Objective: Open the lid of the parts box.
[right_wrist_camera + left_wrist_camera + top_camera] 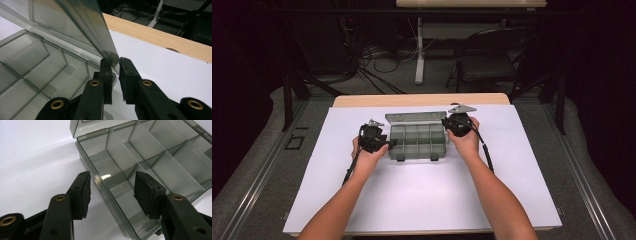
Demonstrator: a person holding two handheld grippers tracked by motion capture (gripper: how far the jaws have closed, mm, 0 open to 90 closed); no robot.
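A smoky grey plastic compartment box [418, 141] sits on the white mat, its dividers bare and its hinged lid [416, 117] raised at the back. My left gripper [388, 144] is at the box's left end. In the left gripper view it [112, 192] is open, and the box's side wall [100, 183] runs between the two pads without touching either. My right gripper [447, 123] is at the lid's right end. In the right gripper view it [115, 72] is shut on the lid's [75, 25] corner edge, holding it tilted up over the compartments [37, 72].
The white mat [422, 195] covers most of the wooden table [422, 99], with free room in front of the box. Beyond the table's far edge are a black chair [484, 62], a desk leg [419, 50] and floor cables [377, 60].
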